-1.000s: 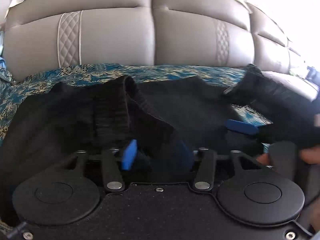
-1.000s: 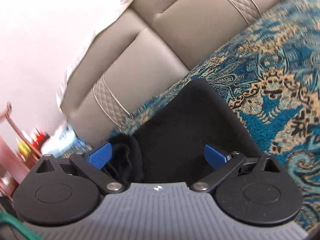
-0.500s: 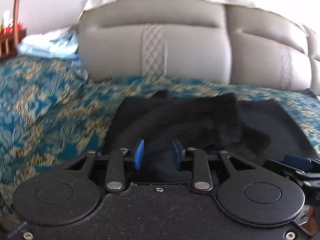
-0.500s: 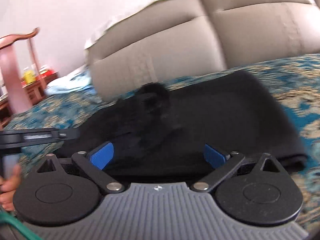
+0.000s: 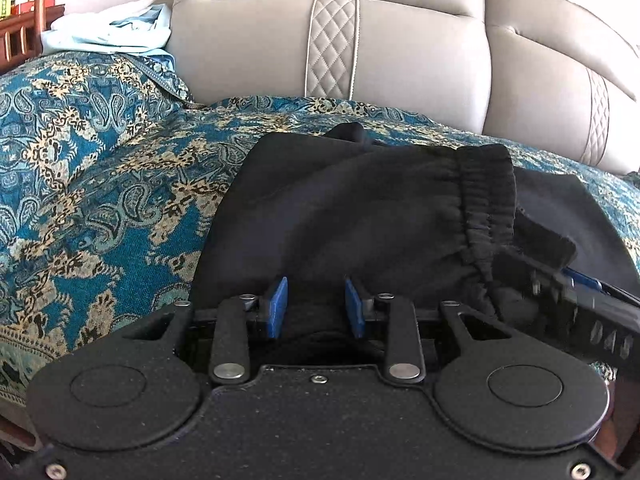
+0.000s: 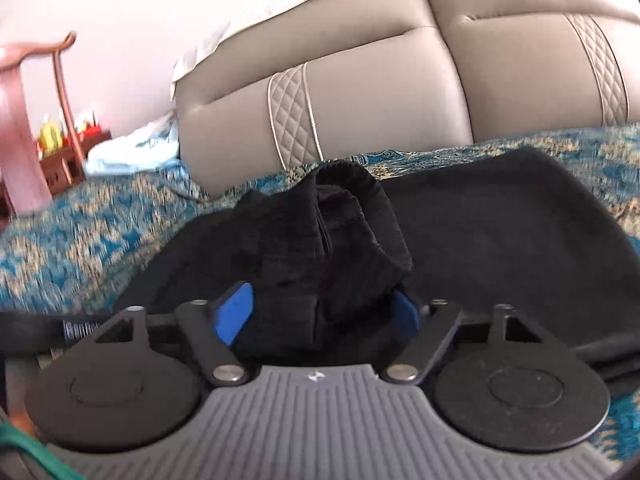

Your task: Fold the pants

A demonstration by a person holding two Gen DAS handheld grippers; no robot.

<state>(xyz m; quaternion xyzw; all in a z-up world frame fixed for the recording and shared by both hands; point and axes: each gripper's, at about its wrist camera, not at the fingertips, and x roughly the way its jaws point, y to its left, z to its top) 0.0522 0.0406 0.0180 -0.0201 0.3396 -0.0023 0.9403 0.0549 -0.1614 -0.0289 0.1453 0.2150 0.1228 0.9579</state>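
Black pants lie bunched on a teal-and-gold patterned bedspread, elastic waistband uppermost, before a grey padded headboard. Left gripper sits at the near edge, blue pads slightly parted with dark cloth between; whether it pinches, unclear. Right gripper, spread wide, straddles a raised fold.

black pants on patterned bedspread
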